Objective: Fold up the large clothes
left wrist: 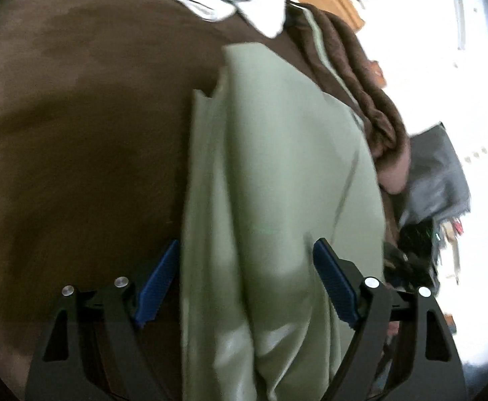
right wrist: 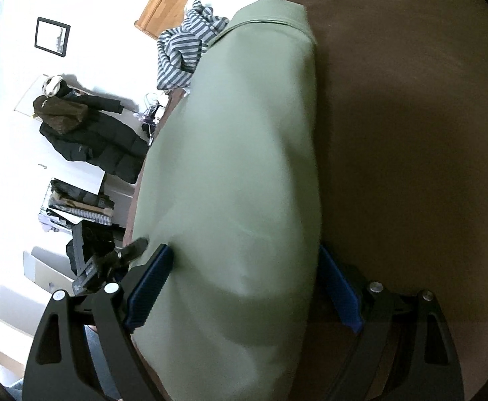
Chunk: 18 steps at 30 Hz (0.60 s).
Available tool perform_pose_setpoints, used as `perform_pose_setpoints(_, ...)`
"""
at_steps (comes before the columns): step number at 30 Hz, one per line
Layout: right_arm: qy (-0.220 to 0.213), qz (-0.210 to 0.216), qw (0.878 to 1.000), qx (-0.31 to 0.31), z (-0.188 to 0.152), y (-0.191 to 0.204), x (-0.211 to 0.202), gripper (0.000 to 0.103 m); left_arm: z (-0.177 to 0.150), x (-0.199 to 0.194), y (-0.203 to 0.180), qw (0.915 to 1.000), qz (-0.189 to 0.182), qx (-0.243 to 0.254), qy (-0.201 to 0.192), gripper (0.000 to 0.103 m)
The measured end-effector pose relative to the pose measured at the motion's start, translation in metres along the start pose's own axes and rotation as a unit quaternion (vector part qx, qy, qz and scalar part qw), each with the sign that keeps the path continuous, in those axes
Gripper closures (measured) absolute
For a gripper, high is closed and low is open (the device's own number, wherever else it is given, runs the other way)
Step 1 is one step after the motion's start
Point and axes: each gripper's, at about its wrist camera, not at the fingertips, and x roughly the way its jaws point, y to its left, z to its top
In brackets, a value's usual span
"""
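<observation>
Left wrist: green garment layered, fingers apart | right wrist: smooth fold, black coat (wall-hung), fingers apart

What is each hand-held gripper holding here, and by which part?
Nothing is clamped. Both the left hand-held gripper and right hand-held gripper stand open, the folded green garment lying between their fingers.

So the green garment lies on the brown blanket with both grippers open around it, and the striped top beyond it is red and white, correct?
Not quite: the striped top is blue-grey and white, as the right wrist view shows. The green garment does lie on the brown blanket, with the left gripper and right gripper open around it.
</observation>
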Motion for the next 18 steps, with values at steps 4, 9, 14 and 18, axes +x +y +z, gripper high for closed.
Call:
perform_pose_setpoints(4, -0.001, -0.002, 1.000, -0.001, 0.007, 0.004, 0.010, 0.020, 0.001, 0.007, -0.003, 0.9997, -0.019, 0.009, 0.011, 0.027)
perform_pose_setpoints(9, 0.005, -0.027, 1.000, 0.000, 0.007, 0.003, 0.011, 0.041, -0.005, 0.005, -0.001, 0.9996, -0.028, 0.001, -0.007, 0.059)
perform_pose_setpoints(14, -0.008, -0.031, 0.999, -0.033, 0.005, 0.019, -0.002, 0.065, -0.006, -0.003, -0.033, 0.9979, -0.003, 0.044, -0.047, 0.078)
perform_pose_setpoints(18, -0.016, -0.013, 0.999, -0.047, 0.007, 0.031, -0.009, 0.070, -0.003, -0.012, -0.047, 0.9964, 0.001, 0.061, -0.058, 0.084)
